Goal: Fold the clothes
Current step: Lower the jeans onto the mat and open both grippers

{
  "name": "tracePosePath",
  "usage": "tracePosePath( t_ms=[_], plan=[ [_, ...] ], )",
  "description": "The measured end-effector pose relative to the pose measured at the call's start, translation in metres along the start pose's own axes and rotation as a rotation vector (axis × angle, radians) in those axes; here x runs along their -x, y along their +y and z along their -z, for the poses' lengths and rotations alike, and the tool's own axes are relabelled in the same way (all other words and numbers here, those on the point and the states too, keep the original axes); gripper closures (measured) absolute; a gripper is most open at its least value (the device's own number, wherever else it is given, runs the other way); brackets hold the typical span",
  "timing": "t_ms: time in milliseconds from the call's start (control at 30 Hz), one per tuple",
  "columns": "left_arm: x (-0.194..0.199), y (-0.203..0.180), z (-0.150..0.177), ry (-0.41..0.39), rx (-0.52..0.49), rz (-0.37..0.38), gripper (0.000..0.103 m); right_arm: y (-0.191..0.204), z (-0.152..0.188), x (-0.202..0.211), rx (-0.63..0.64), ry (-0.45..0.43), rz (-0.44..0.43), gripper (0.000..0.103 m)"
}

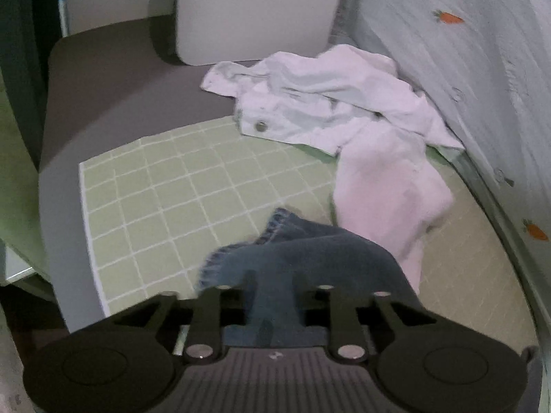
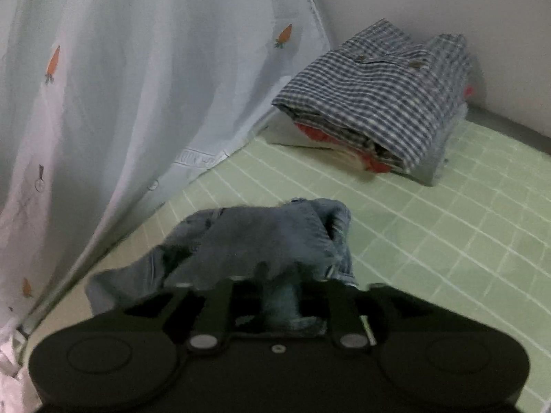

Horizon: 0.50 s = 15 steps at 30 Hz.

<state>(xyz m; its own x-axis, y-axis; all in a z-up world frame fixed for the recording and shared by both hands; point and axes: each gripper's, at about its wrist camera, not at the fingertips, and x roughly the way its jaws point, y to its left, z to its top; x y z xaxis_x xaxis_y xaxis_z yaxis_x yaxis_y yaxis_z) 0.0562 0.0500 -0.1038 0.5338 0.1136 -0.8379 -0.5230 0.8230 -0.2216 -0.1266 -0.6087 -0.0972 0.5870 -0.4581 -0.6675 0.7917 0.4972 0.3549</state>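
1. The left gripper (image 1: 272,285) had its jaws closed on dark denim, the jeans (image 1: 296,251), whose frayed hem hung just past the jaws over the green checked mat (image 1: 179,186).
2. The right gripper (image 2: 279,282) likewise had its jaws pinched on a bunch of the jeans (image 2: 261,237), paler in this view, with the cloth humped up ahead of the jaws and trailing down towards the mat (image 2: 430,234).
3. With both grippers holding denim, the jeans seemed to be lifted off the mat at two points, probably so they could be spread or doubled over; whether the two grips were on one garment could not be told for certain.
4. A white jacket (image 1: 310,103) with a metal button lay crumpled at the far side of the mat, partly off it on the grey surface (image 1: 113,79), apparently waiting its turn.
5. A pink garment (image 1: 382,186) lay on the mat between the jacket and the jeans, unfolded.
6. A folded stack topped by a checked shirt (image 2: 375,96) sat at the mat's far corner against the wall, likely kept there to leave the middle of the mat free for folding.
7. A carrot-print sheet (image 2: 120,79) hung along the mat's edge, near the jeans.
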Motion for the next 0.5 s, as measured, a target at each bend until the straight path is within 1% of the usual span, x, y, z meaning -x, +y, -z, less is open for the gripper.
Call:
tracePosePath(
  t_ms=[33, 67, 100, 133, 167, 233, 333, 400, 500],
  plan=[
    [-0.001, -0.005, 0.001, -0.001, -0.013, 0.012, 0.055, 0.003, 0.004, 0.002, 0.008, -0.007, -0.008, 0.052],
    [0.001, -0.011, 0.003, -0.002, -0.026, 0.02, 0.05, 0.009, 0.009, 0.005, 0.028, -0.014, -0.022, 0.049],
    [-0.001, -0.019, 0.004, -0.004, -0.039, 0.026, 0.04, 0.016, 0.013, 0.007, 0.068, -0.022, -0.038, 0.047],
    [-0.004, -0.029, 0.006, -0.006, -0.057, 0.035, 0.035, 0.024, 0.018, 0.01, 0.108, -0.029, -0.054, 0.042],
    [-0.003, -0.037, 0.009, -0.005, -0.078, 0.046, 0.034, 0.032, 0.023, 0.012, 0.149, -0.037, -0.07, 0.03],
    [-0.005, -0.055, 0.016, 0.007, -0.125, 0.071, 0.03, 0.049, 0.033, 0.014, 0.232, -0.029, -0.119, 0.02],
    [-0.008, -0.078, 0.03, 0.036, -0.194, 0.107, 0.022, 0.072, 0.05, 0.006, 0.351, 0.037, -0.195, 0.019],
    [-0.008, -0.089, 0.04, 0.056, -0.234, 0.124, 0.021, 0.086, 0.062, -0.002, 0.427, 0.089, -0.239, 0.019],
    [-0.008, -0.101, 0.055, 0.082, -0.302, 0.152, 0.021, 0.102, 0.075, -0.018, 0.505, 0.161, -0.25, 0.021]
  ],
)
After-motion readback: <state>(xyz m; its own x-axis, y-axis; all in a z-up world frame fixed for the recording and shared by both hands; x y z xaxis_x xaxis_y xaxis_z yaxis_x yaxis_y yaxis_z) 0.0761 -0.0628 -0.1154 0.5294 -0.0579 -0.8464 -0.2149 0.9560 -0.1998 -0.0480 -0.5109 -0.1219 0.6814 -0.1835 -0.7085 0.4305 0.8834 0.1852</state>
